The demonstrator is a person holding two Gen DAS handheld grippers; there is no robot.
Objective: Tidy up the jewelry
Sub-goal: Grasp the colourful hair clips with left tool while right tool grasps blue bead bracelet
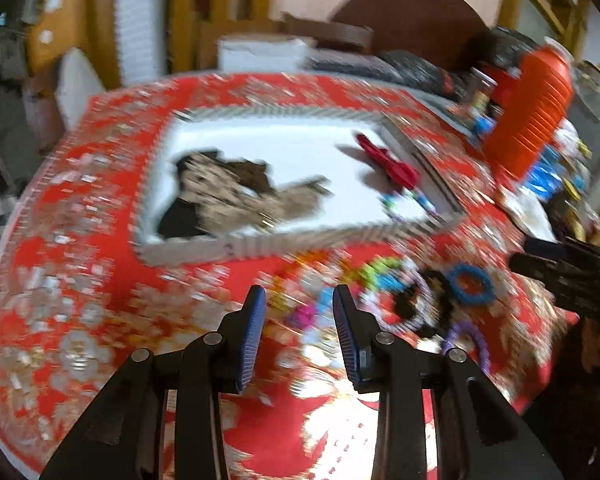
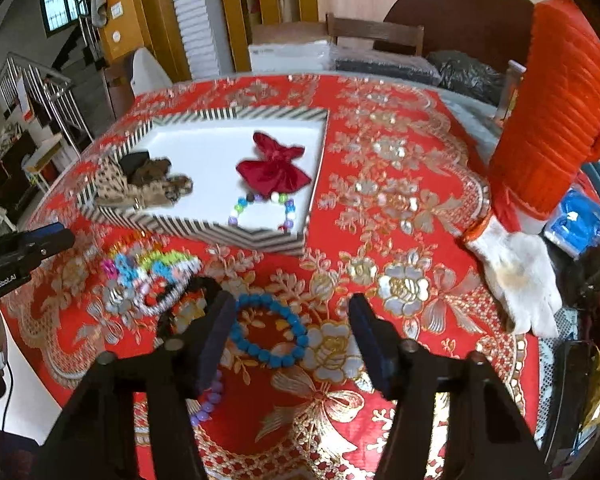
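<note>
A striped tray with a white floor holds leopard-print scrunchies, a red fabric bow and a multicoloured bead bracelet. In front of it, on the red tablecloth, lie a blue bead bracelet, a purple one, a black-and-white one and a heap of bright beads. My right gripper is open, its fingers on either side of the blue bracelet without touching it. My left gripper is open just above the bright beads, blurred.
A tall orange ribbed object stands at the right, with a white glove and a blue packet beside it. A wooden chair and boxes sit behind the table. The left tool's body shows at the right view's left edge.
</note>
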